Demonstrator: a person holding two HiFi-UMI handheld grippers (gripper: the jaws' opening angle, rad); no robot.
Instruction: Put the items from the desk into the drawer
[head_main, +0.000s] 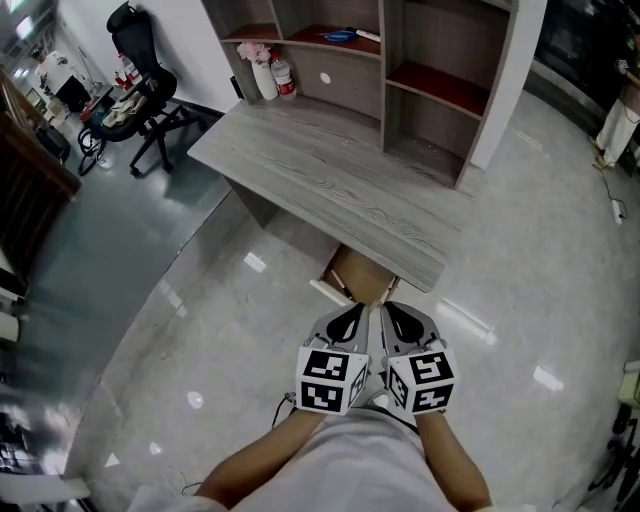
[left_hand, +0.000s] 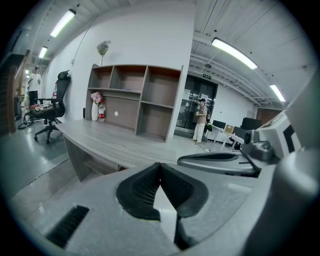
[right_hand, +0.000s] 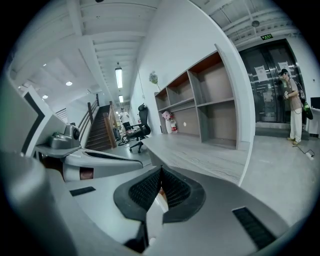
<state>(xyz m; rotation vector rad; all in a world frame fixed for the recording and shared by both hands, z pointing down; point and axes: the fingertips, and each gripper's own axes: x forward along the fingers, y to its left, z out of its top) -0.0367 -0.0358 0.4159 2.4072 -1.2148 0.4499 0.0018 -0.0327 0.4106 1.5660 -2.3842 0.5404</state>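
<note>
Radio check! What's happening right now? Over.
Left hand-held gripper shut, empty. Right hand-held gripper shut, empty. Drawer open under desk. Nothing blocking.

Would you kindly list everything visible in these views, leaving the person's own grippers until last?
desk: one, grey wood grain, centre
shelf unit: one, grey with reddish shelves, along the desk's far edge
drawer: one, brown inside, open under the desk's near edge
vase of flowers: one, white with pink blooms, desk's far left corner
bottle: one, red and white, beside the vase
blue item: one, on a shelf, too small to identify
office chair: one, black, far left floor
bystander: one, by dark doors
left gripper: grey, shut, empty
right gripper: grey, shut, empty
</note>
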